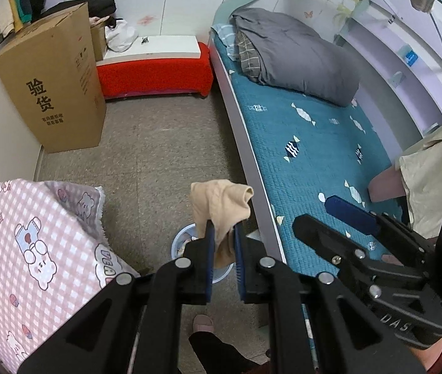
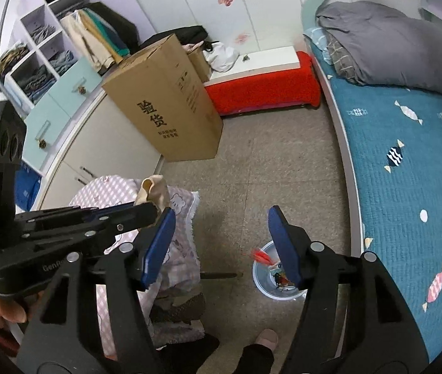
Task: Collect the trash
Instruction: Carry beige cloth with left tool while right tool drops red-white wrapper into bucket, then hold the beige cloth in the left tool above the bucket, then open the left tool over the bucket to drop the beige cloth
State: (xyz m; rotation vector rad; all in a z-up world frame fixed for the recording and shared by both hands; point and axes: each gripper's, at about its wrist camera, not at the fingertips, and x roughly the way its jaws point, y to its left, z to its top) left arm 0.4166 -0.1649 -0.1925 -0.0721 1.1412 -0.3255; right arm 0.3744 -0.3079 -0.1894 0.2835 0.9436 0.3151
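My left gripper (image 1: 223, 233) is shut on a beige sock (image 1: 221, 205) and holds it in the air above a small white trash bin (image 1: 181, 243) on the floor. The sock and the left gripper also show in the right wrist view (image 2: 154, 193). My right gripper (image 2: 221, 243) is open and empty, held above the floor. A red wrapper (image 2: 259, 255), blurred, is in the air just over the white bin (image 2: 263, 283), which holds some trash.
A round table with a pink checked bear cloth (image 1: 34, 249) stands at the left. A bed with a teal quilt (image 1: 314, 143) runs along the right. A tall cardboard box (image 1: 52, 93) and a red bench (image 1: 155, 74) stand at the back. My slippered foot (image 1: 202, 324) is below.
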